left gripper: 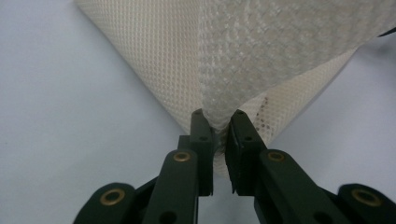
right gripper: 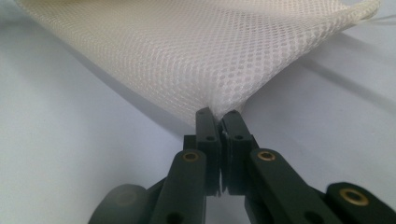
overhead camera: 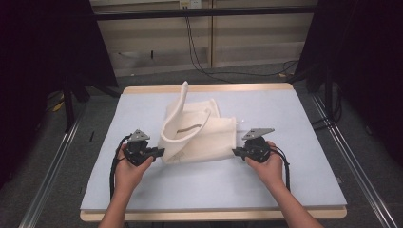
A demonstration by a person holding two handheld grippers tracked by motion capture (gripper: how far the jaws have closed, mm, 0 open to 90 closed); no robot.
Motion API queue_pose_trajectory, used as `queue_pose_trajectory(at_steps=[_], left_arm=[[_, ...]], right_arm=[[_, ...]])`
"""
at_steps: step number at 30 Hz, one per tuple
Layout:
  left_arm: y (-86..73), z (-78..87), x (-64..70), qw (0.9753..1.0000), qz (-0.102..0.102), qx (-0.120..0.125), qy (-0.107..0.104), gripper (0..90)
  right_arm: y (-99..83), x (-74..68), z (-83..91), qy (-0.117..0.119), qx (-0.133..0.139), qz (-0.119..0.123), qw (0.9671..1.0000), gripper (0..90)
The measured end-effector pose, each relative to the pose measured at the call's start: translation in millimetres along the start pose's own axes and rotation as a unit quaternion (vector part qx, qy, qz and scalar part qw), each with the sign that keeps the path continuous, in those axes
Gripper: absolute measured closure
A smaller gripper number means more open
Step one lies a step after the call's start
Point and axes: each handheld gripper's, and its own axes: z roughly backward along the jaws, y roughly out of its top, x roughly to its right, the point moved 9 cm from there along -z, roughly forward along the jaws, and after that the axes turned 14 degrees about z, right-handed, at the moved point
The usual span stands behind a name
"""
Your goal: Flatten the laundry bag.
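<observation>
Currently, item: cream mesh bag (overhead camera: 199,135) at frame centre on the blue mat (overhead camera: 285,175), my left gripper (overhead camera: 159,153) and right gripper (overhead camera: 236,152) each clamped on a near corner; advice: lift evenly, keeping the cloth taut.

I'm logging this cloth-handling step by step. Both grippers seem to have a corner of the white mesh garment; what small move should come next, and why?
Probably lift both corners a little and draw them apart. The left gripper and the right gripper are each shut on a near corner of the mesh garment, which lies crumpled and partly folded over itself on the blue mat; spreading should flatten it.
</observation>
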Motion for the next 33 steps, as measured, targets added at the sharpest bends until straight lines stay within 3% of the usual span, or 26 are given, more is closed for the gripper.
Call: queue_pose_trajectory(at_steps=[11, 16, 22, 33], left_arm=[[-3.1, 3.6, -12.5, 0.9996, 0.029, 0.005, 0.002, 81.6], [-5.0, 5.2, -18.9, 0.9991, 0.039, 0.004, 0.015, 80.8], [-7.4, 5.8, -24.8, 0.9975, 0.068, 0.007, 0.014, 80.6], [-10.1, 6.5, -30.9, 0.9967, 0.080, 0.008, 0.015, 78.2]], right_arm=[[-5.4, 1.7, 7.7, -0.003, 0.001, -0.003, 1.0000, 87.5], [-7.9, 1.4, 9.3, -0.002, 0.002, -0.005, 1.0000, 87.5], [-9.8, 1.6, 9.8, -0.004, 0.006, -0.007, 0.9999, 87.5], [-10.7, 3.2, 10.6, -0.007, 0.004, -0.010, 0.9999, 87.5]])
